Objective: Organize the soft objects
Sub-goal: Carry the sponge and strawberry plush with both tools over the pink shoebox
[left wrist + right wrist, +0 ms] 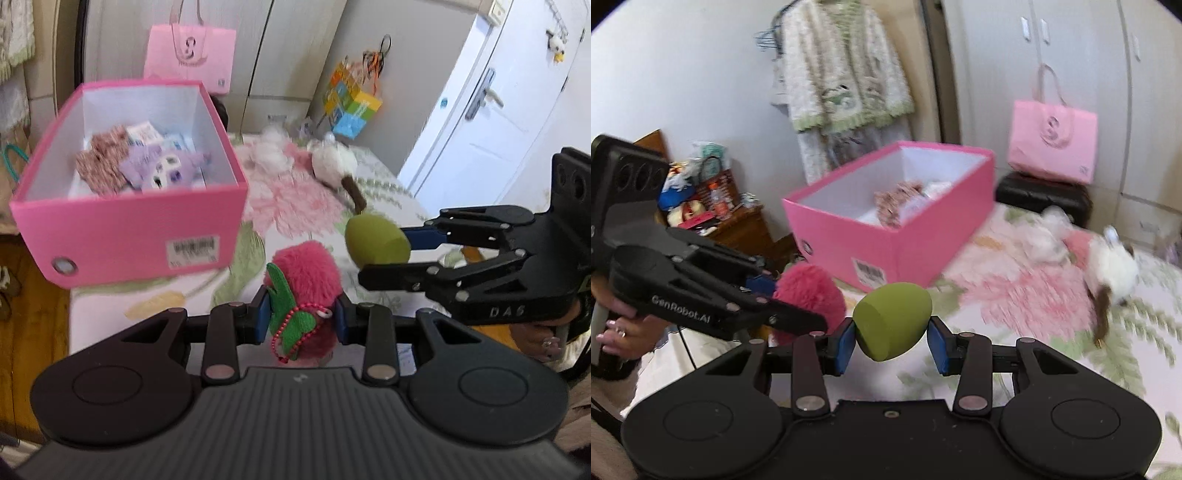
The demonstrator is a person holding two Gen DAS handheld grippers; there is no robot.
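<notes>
1. Broadly, the bed (1052, 354) with its leaf-print cover runs out of both views, and motion blur smears most of what lies on it.
2. The pink box (129, 236) stands on the bed; the left wrist view looks down into it and shows a purple plush (166, 170), a speckled fabric piece (101, 166) and small packets, while the right wrist view shows only the speckled piece.
3. Past the box, a fluffy pink cloth (295, 203) and a white plush toy (1115, 269) lie on the cover, too blurred to read in detail.
4. The left gripper (301, 314) is closed on a pink furry plush (306, 269) with a green felt leaf and a bead chain; its lower part is hidden behind the gripper body.
5. The right gripper (892, 343) pinches a green egg-shaped sponge (894, 317) between blue pads, in the air near the box's front corner, just beside the pink furry plush.
</notes>
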